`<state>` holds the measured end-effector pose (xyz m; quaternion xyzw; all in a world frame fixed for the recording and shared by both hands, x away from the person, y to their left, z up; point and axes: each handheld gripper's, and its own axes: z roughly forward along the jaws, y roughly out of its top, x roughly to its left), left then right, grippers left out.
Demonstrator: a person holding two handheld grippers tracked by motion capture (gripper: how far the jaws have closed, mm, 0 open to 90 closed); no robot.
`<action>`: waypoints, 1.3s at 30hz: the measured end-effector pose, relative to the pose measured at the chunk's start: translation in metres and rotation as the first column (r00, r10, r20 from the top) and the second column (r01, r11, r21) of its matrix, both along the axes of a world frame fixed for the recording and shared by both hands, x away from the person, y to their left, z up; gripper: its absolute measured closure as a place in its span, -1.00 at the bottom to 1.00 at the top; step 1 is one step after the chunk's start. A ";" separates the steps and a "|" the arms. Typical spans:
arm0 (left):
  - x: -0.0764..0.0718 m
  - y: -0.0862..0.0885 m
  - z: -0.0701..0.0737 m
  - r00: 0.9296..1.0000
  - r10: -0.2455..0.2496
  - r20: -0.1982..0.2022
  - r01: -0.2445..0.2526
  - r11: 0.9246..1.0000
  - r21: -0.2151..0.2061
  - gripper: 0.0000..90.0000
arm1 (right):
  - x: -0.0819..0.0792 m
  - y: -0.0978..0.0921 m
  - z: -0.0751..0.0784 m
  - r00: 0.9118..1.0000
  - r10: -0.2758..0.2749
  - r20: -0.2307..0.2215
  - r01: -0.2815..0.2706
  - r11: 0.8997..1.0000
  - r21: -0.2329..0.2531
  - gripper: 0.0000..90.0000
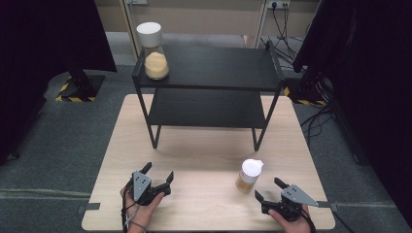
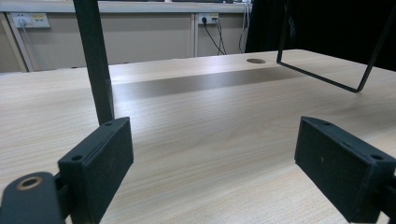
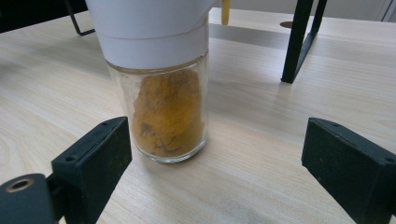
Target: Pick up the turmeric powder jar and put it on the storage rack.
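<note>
Room: grey floor, dark curtains on both sides, wall sockets behind a pale wooden desk (image 1: 204,145).
Landmark: black two-tier shelf (image 1: 209,68) standing on the far half of the desk.
Tall jar (image 1: 153,51): on the shelf's top tier, at its far-left corner, white lid, pale grains inside; probably parked there as stored stock.
Spice jar (image 1: 248,175): on the desk in front of the shelf, near its front right leg, upright, white flip cap, orange-brown powder clinging to the glass (image 3: 168,116).
Right tongs (image 1: 272,190): wide open, holding nothing; just in front and right of the spice jar, aimed at it. In the right gripper view the jar stands ahead of the gap, nearer one jaw and not touching it, so the opening seems set to take the jar's width.
Left tongs (image 1: 158,172): wide open, empty; in front of the shelf's left leg, well apart from the spice jar, jaws facing the shelf over bare desk.
Step in hand: likely a reach for the spice jar, perhaps to shelve it.
</note>
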<state>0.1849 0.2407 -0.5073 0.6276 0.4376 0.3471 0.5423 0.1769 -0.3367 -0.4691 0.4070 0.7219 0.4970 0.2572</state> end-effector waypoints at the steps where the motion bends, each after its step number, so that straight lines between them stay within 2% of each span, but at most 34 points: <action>1: 0.000 0.000 0.000 1.000 0.000 0.000 0.000 1.000 -0.001 -0.75 | 0.000 0.000 0.000 1.000 0.007 0.003 -0.007 1.000 -0.002 -0.80; 6: 0.000 0.002 0.000 1.000 0.001 -0.003 -0.001 1.000 -0.010 -0.75 | 0.002 0.005 0.003 0.999 0.041 0.007 -0.041 0.999 -0.002 -0.79; 11: 0.001 0.000 0.001 1.000 0.000 -0.006 0.000 1.000 -0.002 -0.75 | 0.006 0.015 0.011 0.998 0.057 0.028 -0.057 0.998 0.000 -0.79; 18: 0.001 0.000 0.001 1.000 -0.003 -0.004 0.003 1.000 0.001 -0.75 | 0.021 0.029 0.023 0.997 0.077 0.009 -0.076 0.996 -0.037 -0.72; 25: 0.001 0.000 0.002 1.000 -0.006 -0.004 0.006 1.000 0.014 -0.75 | 0.033 0.039 0.030 0.996 0.084 -0.009 -0.084 0.995 -0.054 -0.61; 34: 0.001 0.000 0.002 1.000 -0.008 -0.006 0.008 1.000 0.017 -0.75 | 0.040 0.043 0.025 0.996 0.082 -0.026 -0.084 0.994 -0.069 -0.34; 39: 0.001 -0.001 0.002 1.000 -0.008 -0.005 0.009 1.000 0.020 -0.75 | 0.038 0.043 0.022 0.997 0.080 -0.021 -0.081 0.995 -0.055 -0.32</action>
